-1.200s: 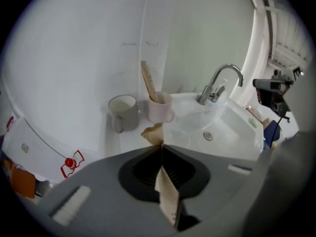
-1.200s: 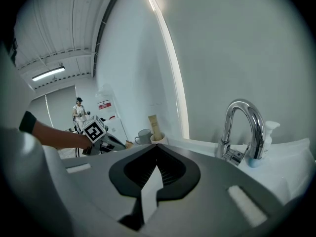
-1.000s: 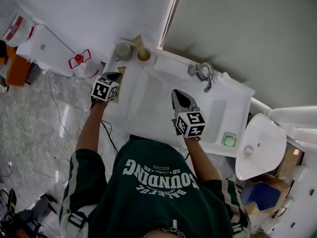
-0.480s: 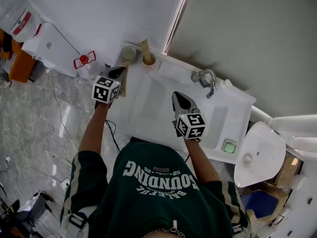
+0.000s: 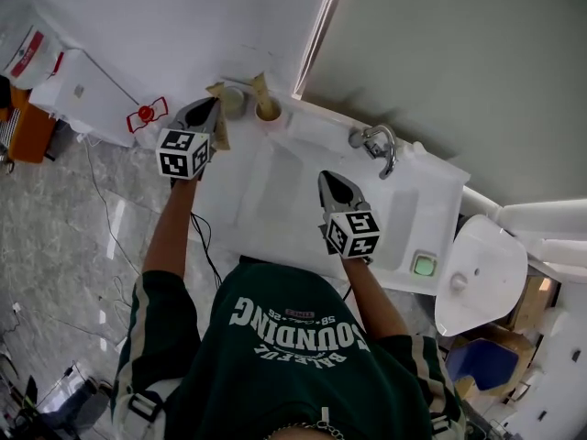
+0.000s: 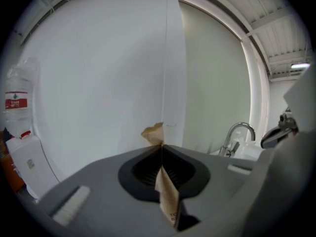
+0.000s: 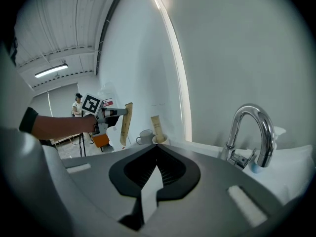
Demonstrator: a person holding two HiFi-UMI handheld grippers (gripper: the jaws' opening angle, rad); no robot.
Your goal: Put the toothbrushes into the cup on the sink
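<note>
Far left, a red valve handle (image 5: 145,113) against the white wall, tiled floor below it; next, the left gripper (image 5: 206,110), raised off the sink's (image 5: 275,191) back left corner, jaws clenched on a paper-wrapped toothbrush (image 6: 168,196); the brown sleeve is pinched flat between the pads, its crumpled top poking past the tips and the longer end hanging below; seen from the right gripper view it stands nearly upright, just left of a grey mug (image 5: 233,99) and apart from it, not in any cup; directly right of the mug, the task cup (image 5: 269,114) on the sink's back ledge by the wall corner, with a second wrapped toothbrush (image 5: 260,88) already standing in it, leaning a little to the left; mug and cup side by side, close; further right, the white basin, then the chrome faucet (image 5: 378,140) on the back ledge; right gripper (image 7: 158,147) held over the basin's front half, pointing toward the back wall, jaws closed with tips meeting, nothing showing beyond them; well apart from the cup and from the left gripper; at the sink's front right corner, a small green square item (image 5: 423,263)
</note>
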